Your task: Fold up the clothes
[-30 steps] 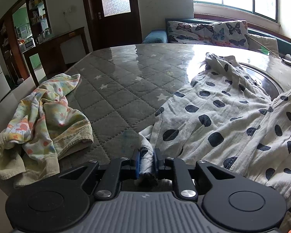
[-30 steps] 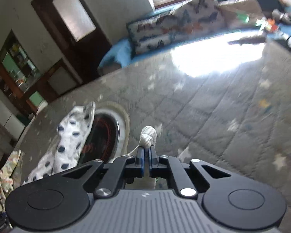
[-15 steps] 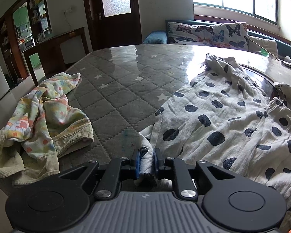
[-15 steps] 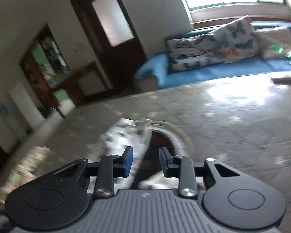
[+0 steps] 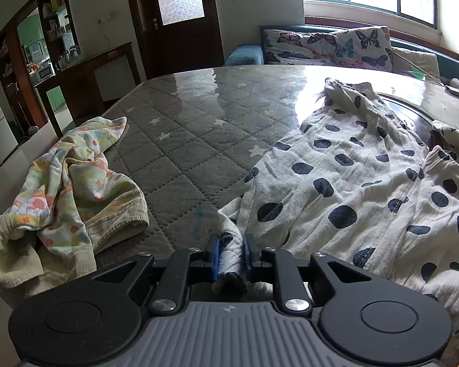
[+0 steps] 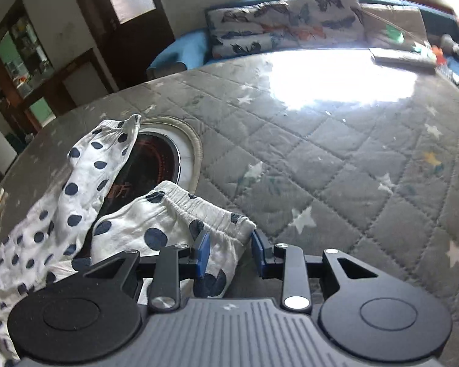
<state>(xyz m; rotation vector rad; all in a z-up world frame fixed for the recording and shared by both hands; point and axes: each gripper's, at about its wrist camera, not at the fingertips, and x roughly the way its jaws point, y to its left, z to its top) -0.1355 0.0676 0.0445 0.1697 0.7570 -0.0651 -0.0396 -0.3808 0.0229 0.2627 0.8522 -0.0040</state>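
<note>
Grey quilted star-print padding (image 5: pixel 183 150) covers a wide table under a glossy clear sheet, with a dark wooden door, a bright window and a butterfly-print cushion (image 5: pixel 327 49) on a blue bench behind it.

At the near edge, the left gripper (image 5: pixel 231 252) has its blue-padded jaws pinched tight on a bunched corner of the white garment with navy polka dots (image 5: pixel 352 183). From that pinch the spotted cloth spreads away to the right and toward the far side of the table, rumpled but mostly flat, one narrow part reaching toward the window. Well to the left of it, apart from the spotted cloth, lies a crumpled pastel floral garment with ribbed cream cuffs (image 5: pixel 67 189).

The right gripper (image 6: pixel 229 252) has its jaws spread wide, and the gathered elastic hem of the polka-dot garment (image 6: pixel 168 220) lies between them; the left pad seems to touch the fabric, though the motion blur makes contact hard to confirm. Beyond that hem a long spotted section runs up to the left beside a dark round inset with a pale rim (image 6: pixel 156 165) set in the table.
</note>
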